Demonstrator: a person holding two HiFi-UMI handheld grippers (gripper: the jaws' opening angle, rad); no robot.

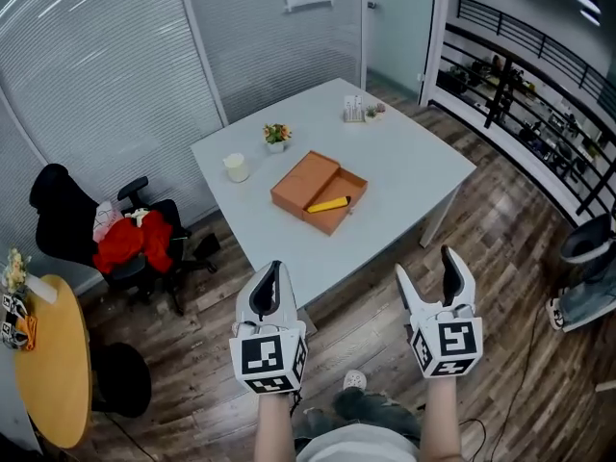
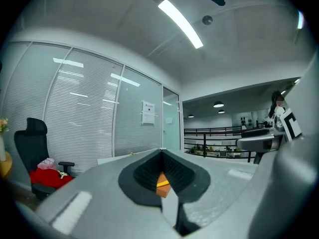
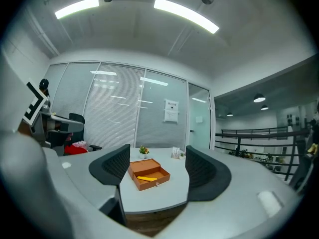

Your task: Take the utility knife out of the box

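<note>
An open orange box (image 1: 332,203) lies on the white table (image 1: 414,162), its lid (image 1: 303,178) folded out to the left. A yellow utility knife (image 1: 328,203) lies inside the box. Both grippers hover over the floor in front of the table, well short of the box. My left gripper (image 1: 272,269) is shut with nothing held; in the left gripper view only a sliver of the box (image 2: 163,188) shows past its jaws. My right gripper (image 1: 429,269) is open and empty. In the right gripper view, the box (image 3: 149,175) and knife (image 3: 145,178) show between its fingers (image 3: 113,167).
A white cup (image 1: 236,167), a small flower pot (image 1: 277,136) and a holder with small items (image 1: 356,111) stand on the table. A black office chair with red clothing (image 1: 135,240) is at left, a round wooden table (image 1: 53,364) beyond it. A railing (image 1: 539,56) runs along the right.
</note>
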